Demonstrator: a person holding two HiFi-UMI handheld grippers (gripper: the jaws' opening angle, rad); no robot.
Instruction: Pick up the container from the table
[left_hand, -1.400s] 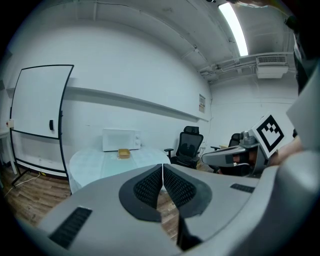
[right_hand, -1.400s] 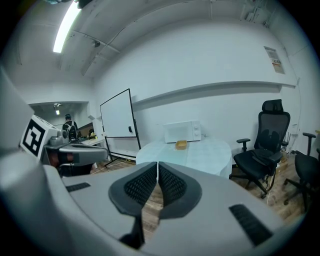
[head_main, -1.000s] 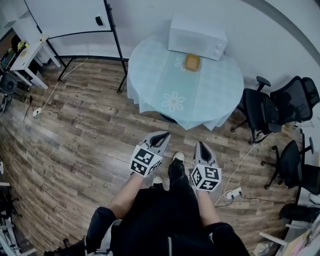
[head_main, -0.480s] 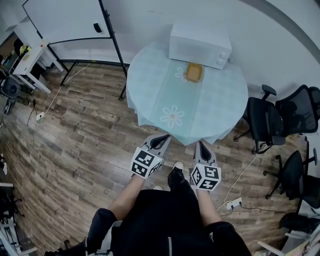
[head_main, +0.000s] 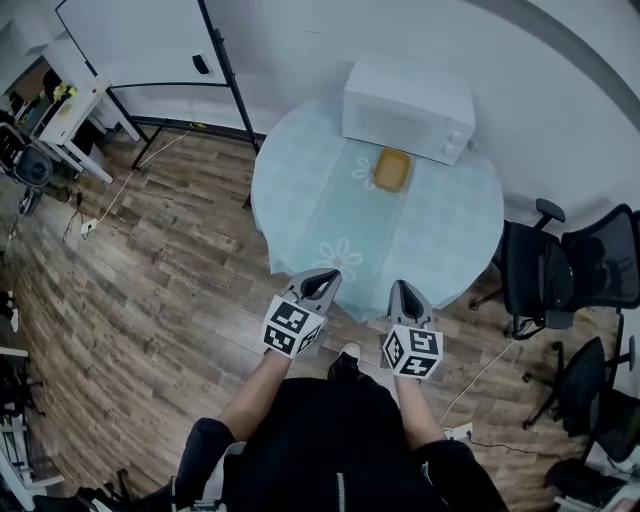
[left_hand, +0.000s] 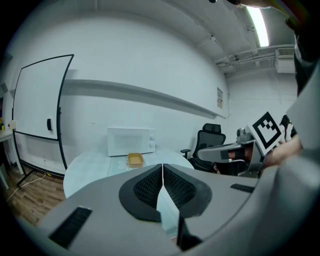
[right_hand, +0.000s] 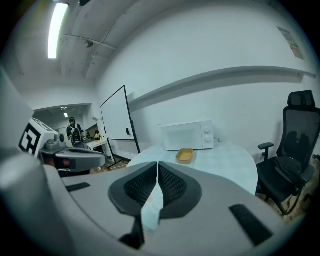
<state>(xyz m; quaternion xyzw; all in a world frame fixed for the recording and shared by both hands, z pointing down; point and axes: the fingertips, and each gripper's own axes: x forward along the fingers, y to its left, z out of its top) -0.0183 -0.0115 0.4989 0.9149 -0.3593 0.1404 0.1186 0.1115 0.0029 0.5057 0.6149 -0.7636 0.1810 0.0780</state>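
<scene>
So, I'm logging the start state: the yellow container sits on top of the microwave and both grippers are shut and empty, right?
Not quite: the yellow container sits on the table in front of the microwave, not on top of it, as the head view shows. The left gripper and right gripper are indeed shut and empty.
</scene>
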